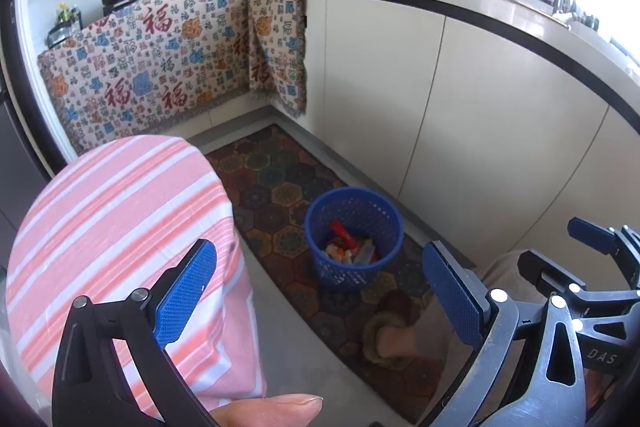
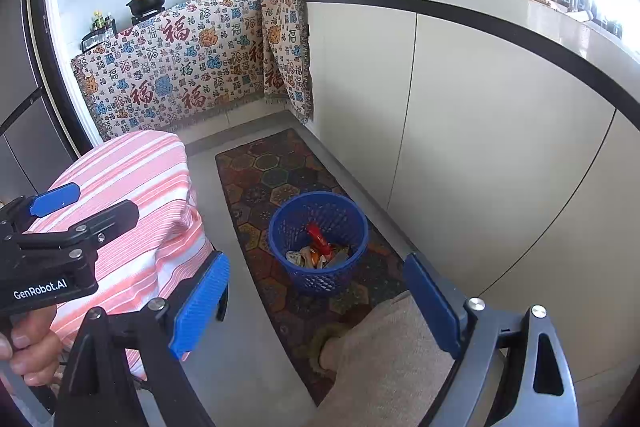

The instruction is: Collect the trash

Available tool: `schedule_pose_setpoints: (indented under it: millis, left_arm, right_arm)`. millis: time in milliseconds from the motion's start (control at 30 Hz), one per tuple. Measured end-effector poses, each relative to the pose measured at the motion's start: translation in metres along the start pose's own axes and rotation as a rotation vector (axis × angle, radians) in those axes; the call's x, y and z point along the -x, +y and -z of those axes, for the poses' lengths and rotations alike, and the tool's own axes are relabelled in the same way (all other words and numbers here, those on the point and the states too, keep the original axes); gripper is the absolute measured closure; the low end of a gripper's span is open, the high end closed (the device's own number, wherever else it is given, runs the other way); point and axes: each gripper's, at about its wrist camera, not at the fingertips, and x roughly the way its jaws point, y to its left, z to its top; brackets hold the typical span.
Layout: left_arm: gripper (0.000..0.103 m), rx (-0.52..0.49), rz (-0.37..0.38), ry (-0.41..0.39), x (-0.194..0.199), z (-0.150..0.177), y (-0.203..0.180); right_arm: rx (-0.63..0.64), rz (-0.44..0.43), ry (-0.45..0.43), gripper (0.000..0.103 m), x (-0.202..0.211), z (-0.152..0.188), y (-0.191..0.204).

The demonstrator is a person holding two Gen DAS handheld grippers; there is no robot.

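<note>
A blue mesh basket (image 1: pixel 354 201) (image 2: pixel 318 211) stands on the patterned rug, a little way ahead of and below both grippers. Inside it lie crumpled wrappers, one of them a red wrapper (image 1: pixel 343 231) (image 2: pixel 318 234). In its own view my left gripper (image 1: pixel 318 293) is open, with nothing between the blue pads (image 1: pixel 184 291). My right gripper (image 2: pixel 316 303) is also open and empty. Each gripper shows in the other's view: the right gripper (image 1: pixel 600 251) at the right edge, the left gripper (image 2: pixel 86 207) at the left over the striped cloth.
A table under a pink-striped cloth (image 1: pixel 120 227) (image 2: pixel 132 195) stands close on the left. White cabinets (image 1: pixel 480 115) and a counter run along the right. The person's leg and slippered foot (image 1: pixel 394 337) (image 2: pixel 332 345) are on the rug (image 1: pixel 280 179) near the basket. A patterned cloth (image 1: pixel 160 67) hangs below the stove.
</note>
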Motion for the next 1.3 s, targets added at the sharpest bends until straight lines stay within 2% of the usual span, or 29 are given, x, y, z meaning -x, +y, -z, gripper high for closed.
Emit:
schedule_pose_setpoints:
  millis: [1300]
  left_arm:
    - [0.001, 0.009, 0.010, 0.037, -0.011, 0.002, 0.005]
  right_arm:
    - [0.018, -0.003, 0.032, 0.012, -0.012, -0.007, 0.002]
